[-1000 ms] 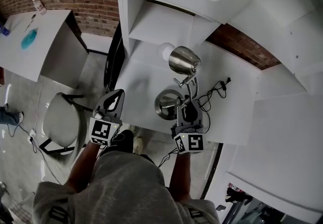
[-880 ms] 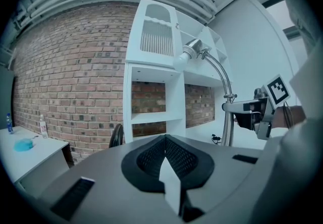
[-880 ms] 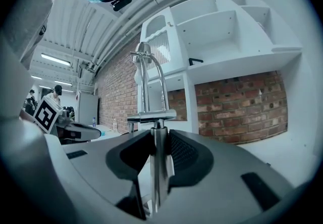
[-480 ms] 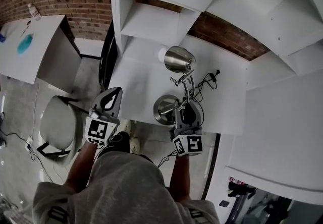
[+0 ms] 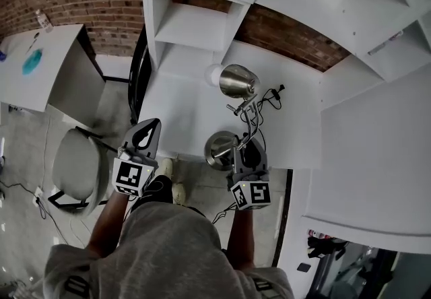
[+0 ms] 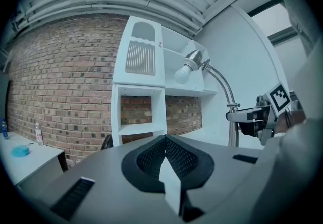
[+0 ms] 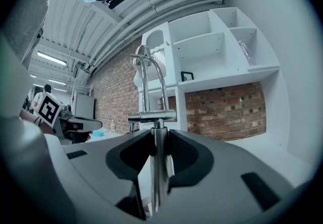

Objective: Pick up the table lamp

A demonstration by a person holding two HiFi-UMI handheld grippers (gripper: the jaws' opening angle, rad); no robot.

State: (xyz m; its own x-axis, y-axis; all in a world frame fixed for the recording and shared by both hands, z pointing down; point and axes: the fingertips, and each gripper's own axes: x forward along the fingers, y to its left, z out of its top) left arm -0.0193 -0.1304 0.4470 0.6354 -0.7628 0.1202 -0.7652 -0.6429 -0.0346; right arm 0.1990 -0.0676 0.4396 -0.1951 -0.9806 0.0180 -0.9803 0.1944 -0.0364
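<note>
The table lamp has a chrome shade (image 5: 238,81), a curved chrome stem (image 5: 253,116) and a round chrome base (image 5: 220,148). My right gripper (image 5: 248,150) is shut on the stem low down, just above the base, and the base hangs over the front edge of the white desk (image 5: 182,106). In the right gripper view the stem (image 7: 157,162) stands upright between the jaws of the right gripper (image 7: 156,160). My left gripper (image 5: 149,128) is left of the lamp, shut and holding nothing. From the left gripper (image 6: 165,167) view, the shade and bulb (image 6: 185,69) show at the upper right.
A black cable (image 5: 273,99) lies on the desk right of the lamp. A white shelf unit (image 5: 192,25) stands at the desk's back against a brick wall. A grey chair (image 5: 77,166) sits on the floor at the left, beyond it another white table (image 5: 40,69).
Both grippers have drawn back toward the person. The lamp came along in the right gripper, its base shifting from on the desk to over the front edge.
</note>
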